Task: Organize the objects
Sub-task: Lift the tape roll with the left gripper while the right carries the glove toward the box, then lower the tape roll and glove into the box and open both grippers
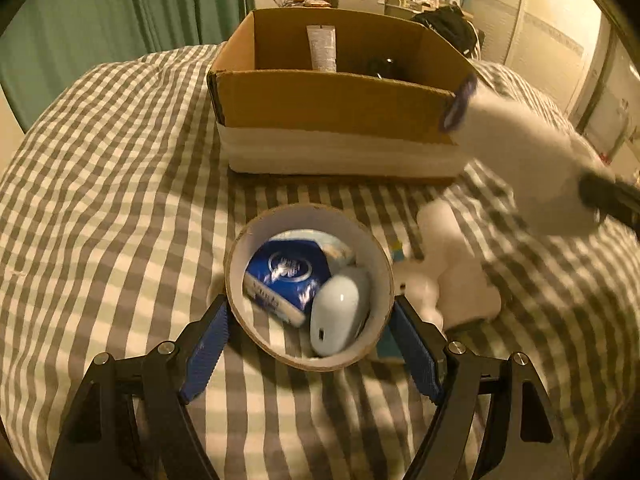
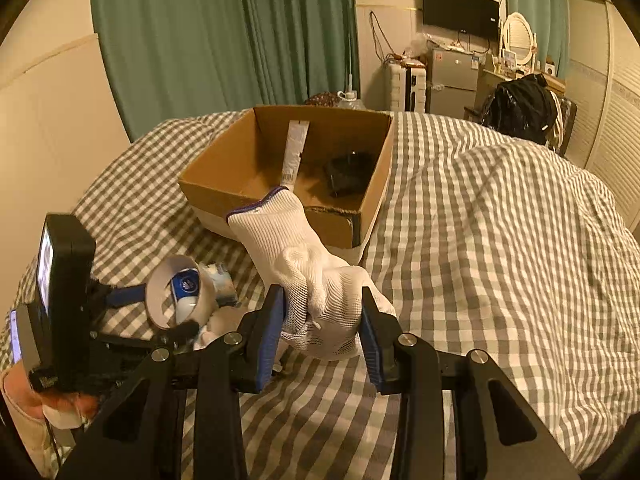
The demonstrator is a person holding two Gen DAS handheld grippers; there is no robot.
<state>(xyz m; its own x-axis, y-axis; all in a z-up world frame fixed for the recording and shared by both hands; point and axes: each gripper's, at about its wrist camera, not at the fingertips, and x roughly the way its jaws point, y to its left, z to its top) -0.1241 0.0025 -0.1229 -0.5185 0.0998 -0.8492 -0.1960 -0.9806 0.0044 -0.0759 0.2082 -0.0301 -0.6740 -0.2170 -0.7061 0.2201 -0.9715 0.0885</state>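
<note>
My left gripper (image 1: 311, 306) stands open, its blue pads on either side of a white tape roll (image 1: 310, 292) on the bed. Through the ring I see a blue packet (image 1: 284, 276) and a pale computer mouse (image 1: 340, 312). My right gripper (image 2: 322, 332) is shut on a white knit glove (image 2: 304, 276), held above the bed to the right of the roll. The same glove (image 1: 520, 152) shows blurred in the left wrist view. An open cardboard box (image 2: 224, 184) behind holds a white tube (image 2: 294, 152) and a dark object (image 2: 346, 174).
A second white fabric piece (image 1: 452, 276) lies right of the roll, over something teal (image 1: 390, 344). The grey-checked bed cover (image 2: 500, 260) bulges at the right. Green curtains (image 2: 224, 40), a fridge (image 2: 452, 80) and a black bag (image 2: 520, 108) stand beyond the bed.
</note>
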